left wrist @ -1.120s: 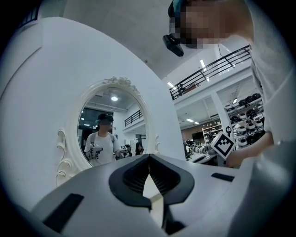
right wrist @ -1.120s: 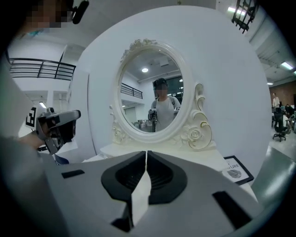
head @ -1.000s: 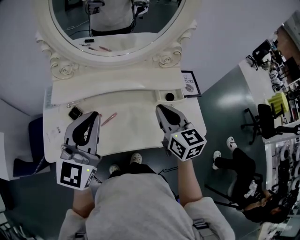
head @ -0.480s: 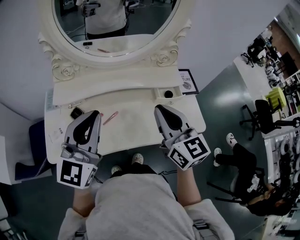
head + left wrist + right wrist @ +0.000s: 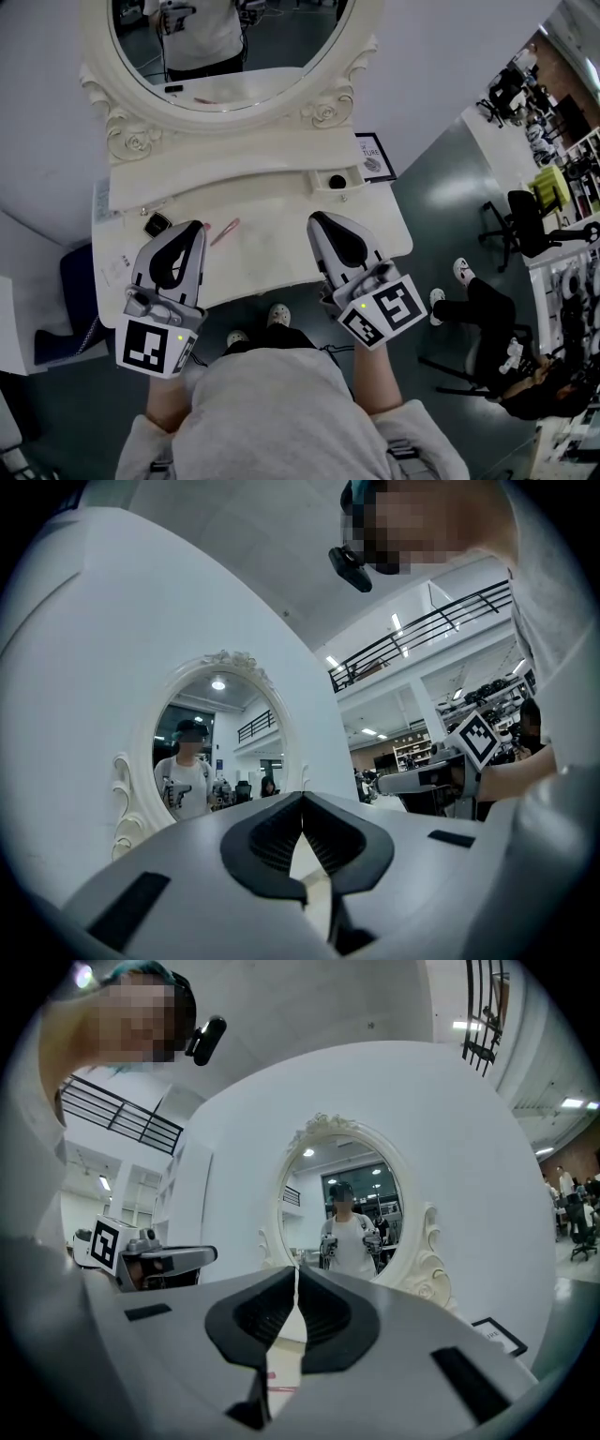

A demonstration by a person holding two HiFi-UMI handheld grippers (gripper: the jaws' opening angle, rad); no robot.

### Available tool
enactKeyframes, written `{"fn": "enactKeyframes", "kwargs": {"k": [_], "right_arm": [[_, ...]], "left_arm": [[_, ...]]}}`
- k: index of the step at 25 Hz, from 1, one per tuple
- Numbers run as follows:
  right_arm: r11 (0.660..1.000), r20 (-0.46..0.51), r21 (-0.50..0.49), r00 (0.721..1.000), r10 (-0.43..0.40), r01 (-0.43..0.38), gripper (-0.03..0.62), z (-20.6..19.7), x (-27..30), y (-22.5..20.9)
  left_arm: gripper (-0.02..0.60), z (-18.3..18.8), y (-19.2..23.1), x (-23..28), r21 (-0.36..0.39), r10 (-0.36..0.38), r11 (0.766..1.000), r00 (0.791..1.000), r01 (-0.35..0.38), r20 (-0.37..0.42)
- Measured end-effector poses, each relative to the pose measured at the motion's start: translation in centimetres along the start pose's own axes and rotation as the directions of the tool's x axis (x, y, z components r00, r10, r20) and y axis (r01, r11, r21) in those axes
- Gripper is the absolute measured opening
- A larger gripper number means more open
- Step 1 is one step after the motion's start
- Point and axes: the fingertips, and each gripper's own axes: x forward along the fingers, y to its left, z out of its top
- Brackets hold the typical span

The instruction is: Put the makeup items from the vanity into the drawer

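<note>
The cream vanity (image 5: 272, 253) with its oval mirror (image 5: 225, 47) stands before me. On its top lie a pink pencil-like stick (image 5: 225, 231) and a small dark compact (image 5: 155, 224); a round dark item (image 5: 337, 181) sits in a recess at the back right. My left gripper (image 5: 194, 227) hovers shut over the left part of the top, just right of the compact and next to the pink stick. My right gripper (image 5: 316, 218) hovers shut over the right part, holding nothing. Both sets of jaws meet tip to tip in the gripper views (image 5: 302, 799) (image 5: 297, 1269). No drawer shows.
A framed sign (image 5: 372, 157) leans at the vanity's back right. A sheet of paper (image 5: 114, 267) lies on the left end. A dark blue object (image 5: 73, 281) stands left of the vanity. Office chairs (image 5: 525, 230) and a seated person's legs (image 5: 469, 300) are at the right.
The right gripper's marker cube has dropped lower and turned a little. The left gripper has hardly moved. The view has drifted, so the vanity sits slightly higher.
</note>
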Motion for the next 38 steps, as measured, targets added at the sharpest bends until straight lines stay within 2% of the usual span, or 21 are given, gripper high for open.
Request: {"fn": "enactKeyframes", "kwargs": {"k": [12, 28, 38], "right_arm": [[0.999, 0.052, -0.04, 0.999, -0.014, 0.016, 0.028, 1.0, -1.5, 3.1], [0.999, 0.101, -0.016, 0.995, -0.026, 0.028, 0.028, 1.5, -2.6, 5.3], [0.999, 0.098, -0.021, 0.995, -0.034, 0.036, 0.028, 1.6, -2.6, 6.0]], "left_arm": [[0.015, 0.6, -0.4, -1.9, -0.011, -0.027, 1.0, 1.0, 0.027, 0.009], [0.015, 1.0, -0.5, -3.7, -0.012, -0.043, 0.999, 0.999, 0.043, 0.02], [0.015, 1.2, -0.6, -4.1, -0.019, -0.061, 0.998, 0.998, 0.062, 0.033]]}}
